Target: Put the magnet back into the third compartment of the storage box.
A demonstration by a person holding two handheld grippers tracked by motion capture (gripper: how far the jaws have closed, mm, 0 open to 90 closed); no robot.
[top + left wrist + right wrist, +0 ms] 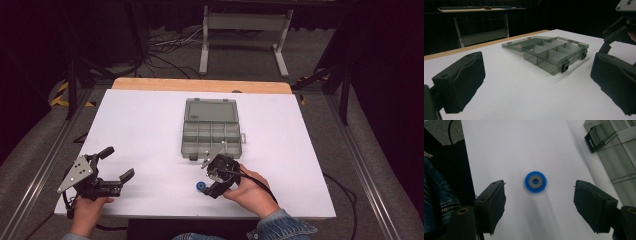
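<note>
Blue ring on table, both tongs open (unobstructed), organizer box nr.

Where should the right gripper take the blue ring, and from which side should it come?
Probably from straight above, jaws closing on the outer rim. The blue ring lies flat on the white table, so only its round edge offers two opposite faces. The right gripper is open and looks down on it, the ring about midway between the jaws; the box stands well aside.
</note>
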